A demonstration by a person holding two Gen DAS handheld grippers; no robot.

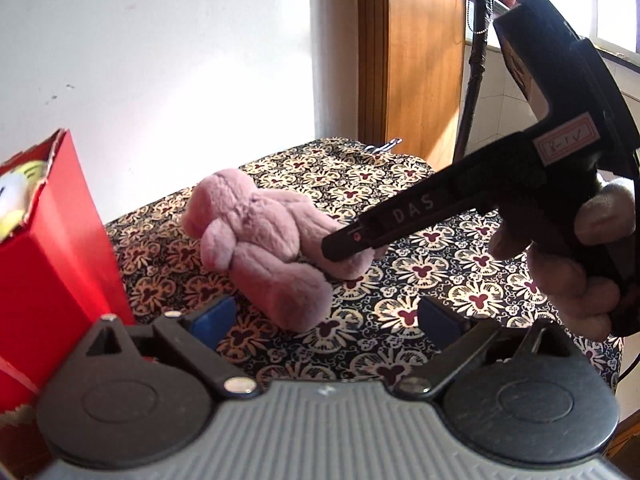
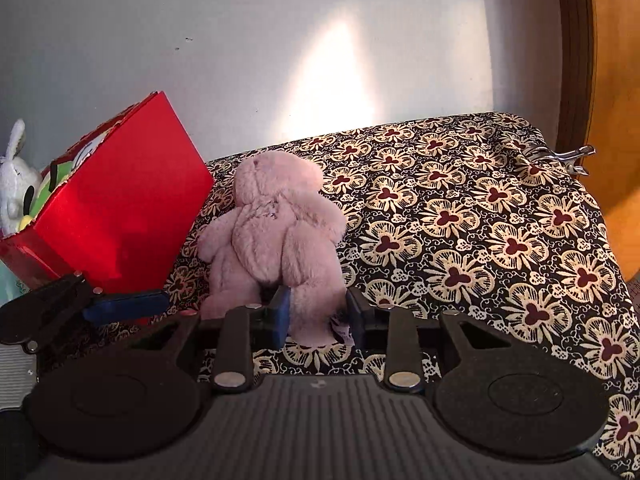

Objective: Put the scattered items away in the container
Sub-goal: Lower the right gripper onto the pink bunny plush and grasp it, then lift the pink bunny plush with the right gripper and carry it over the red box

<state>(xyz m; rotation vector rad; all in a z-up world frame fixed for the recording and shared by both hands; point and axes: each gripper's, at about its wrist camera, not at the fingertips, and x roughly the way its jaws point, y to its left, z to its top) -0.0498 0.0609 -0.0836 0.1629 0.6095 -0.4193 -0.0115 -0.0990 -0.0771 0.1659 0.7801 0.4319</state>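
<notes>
One pink plush bear (image 2: pixel 276 236) lies on the floral table (image 2: pixel 480 220), just beside the red box (image 2: pixel 120 208). The right gripper (image 2: pixel 318 312) has its jaws clamped on the bear's leg; the left gripper (image 1: pixel 324 316) hangs wide open.

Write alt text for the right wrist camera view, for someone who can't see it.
The right gripper grips one leg of a pink plush bear lying on a flower-patterned cloth. Left of the bear stands a tilted red box already holding soft toys; a blue fingertip of the left gripper shows beside it.
</notes>
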